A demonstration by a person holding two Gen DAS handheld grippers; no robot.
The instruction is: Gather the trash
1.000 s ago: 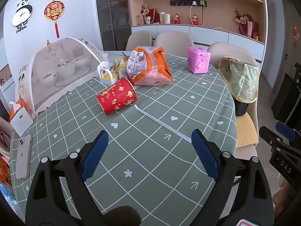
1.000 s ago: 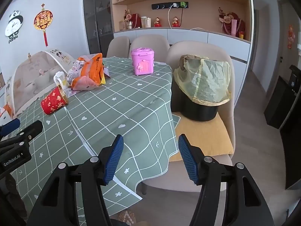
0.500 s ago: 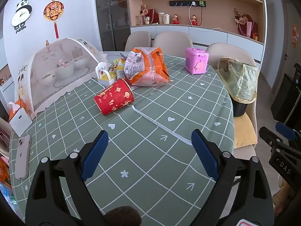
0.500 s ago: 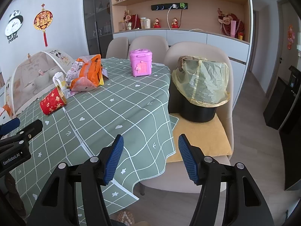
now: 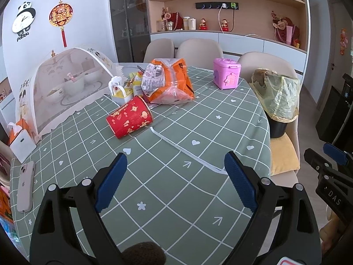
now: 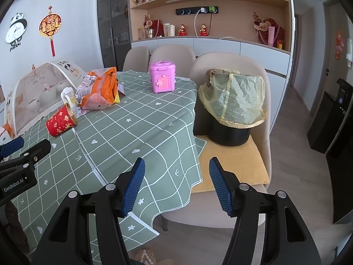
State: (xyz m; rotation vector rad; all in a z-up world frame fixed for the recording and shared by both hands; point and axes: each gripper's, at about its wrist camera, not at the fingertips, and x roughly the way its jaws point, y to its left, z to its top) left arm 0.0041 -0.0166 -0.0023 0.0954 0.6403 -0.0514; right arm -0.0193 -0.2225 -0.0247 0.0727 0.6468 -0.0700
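Here, left gripper (image 5: 175,174) jaws wide, empty

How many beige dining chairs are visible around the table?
3: two empty beige dining chairs at the far side, one on the right holding the lined black bin. Nearer ones may be hidden.

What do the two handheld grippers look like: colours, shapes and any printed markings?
Both the left gripper and the right gripper have black, angular plastic arms with silver rivets, ending in ridged blue pads. White lettering reads "GenRobot.AI" on the left gripper's body in the right wrist view, and "DAS" on the right gripper's body in the left wrist view.
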